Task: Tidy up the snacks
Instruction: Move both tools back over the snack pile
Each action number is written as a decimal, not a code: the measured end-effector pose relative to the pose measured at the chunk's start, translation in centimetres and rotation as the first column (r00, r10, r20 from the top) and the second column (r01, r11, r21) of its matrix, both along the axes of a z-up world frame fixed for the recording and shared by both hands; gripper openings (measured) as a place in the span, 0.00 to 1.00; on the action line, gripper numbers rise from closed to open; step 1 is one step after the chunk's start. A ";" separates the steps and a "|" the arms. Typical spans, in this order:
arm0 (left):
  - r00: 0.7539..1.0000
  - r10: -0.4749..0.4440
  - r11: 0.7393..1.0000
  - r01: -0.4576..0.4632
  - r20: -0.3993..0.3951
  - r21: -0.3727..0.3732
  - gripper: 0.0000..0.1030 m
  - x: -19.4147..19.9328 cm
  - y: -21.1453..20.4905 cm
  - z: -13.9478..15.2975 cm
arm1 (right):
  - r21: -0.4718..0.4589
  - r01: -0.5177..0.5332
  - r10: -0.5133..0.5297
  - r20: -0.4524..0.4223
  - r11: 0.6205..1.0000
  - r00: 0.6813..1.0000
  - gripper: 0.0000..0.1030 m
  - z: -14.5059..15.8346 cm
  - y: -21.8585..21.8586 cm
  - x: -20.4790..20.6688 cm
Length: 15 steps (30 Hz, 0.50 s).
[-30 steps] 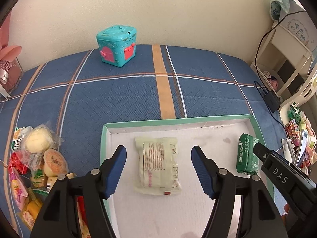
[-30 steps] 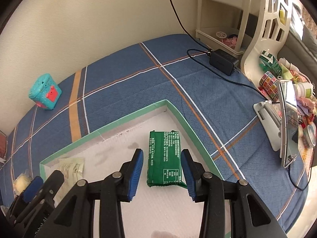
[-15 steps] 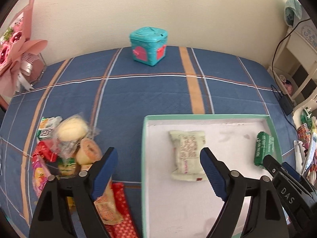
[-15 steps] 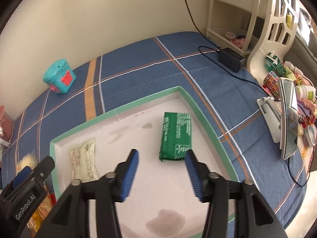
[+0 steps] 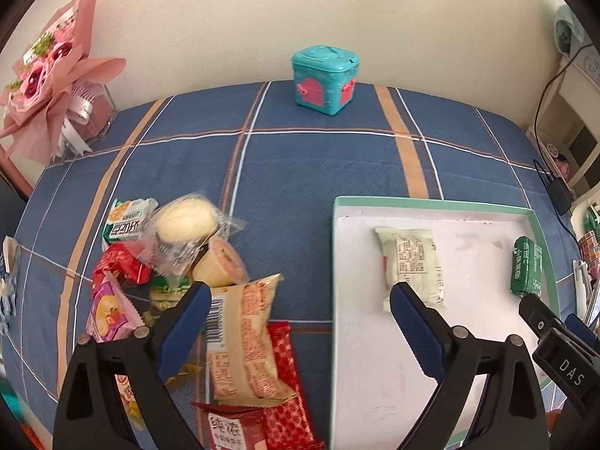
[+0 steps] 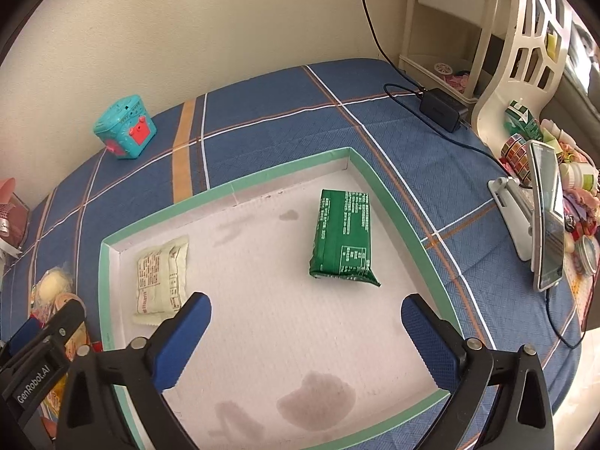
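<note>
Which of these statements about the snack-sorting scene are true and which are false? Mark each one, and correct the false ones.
1. Two packets lie in the tray. True: the green packet and the pale packet.
2. The right gripper is clamped on the green packet. False: its jaws are open and empty, the packet lying beyond them.
3. The pile of snacks is inside the tray. False: it lies on the blue cloth beside the tray.
4. The teal box stands near the wall. True.
5. The left gripper holds a red packet. False: it is open and holds nothing.
</note>
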State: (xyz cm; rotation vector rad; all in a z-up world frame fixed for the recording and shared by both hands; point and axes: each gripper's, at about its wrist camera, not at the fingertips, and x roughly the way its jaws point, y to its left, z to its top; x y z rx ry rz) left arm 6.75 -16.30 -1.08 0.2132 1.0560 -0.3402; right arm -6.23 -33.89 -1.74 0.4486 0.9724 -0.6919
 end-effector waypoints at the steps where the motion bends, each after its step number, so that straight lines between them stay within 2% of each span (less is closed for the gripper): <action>1: 1.000 0.001 1.000 -0.001 -0.002 -0.001 0.95 0.0 0.3 0.0 | -0.003 -0.001 0.001 -0.001 1.000 1.000 1.00 0.0 0.2 0.0; 9: 1.000 0.027 1.000 -0.027 0.012 0.005 0.98 -0.4 3.0 0.3 | 0.005 -0.032 0.032 -0.004 0.999 0.999 1.00 0.0 2.5 0.0; 15: 0.998 0.057 0.998 -0.057 -0.009 0.010 0.98 -0.6 5.8 0.5 | -0.002 -0.069 0.069 -0.003 0.998 0.998 1.00 0.2 4.8 0.3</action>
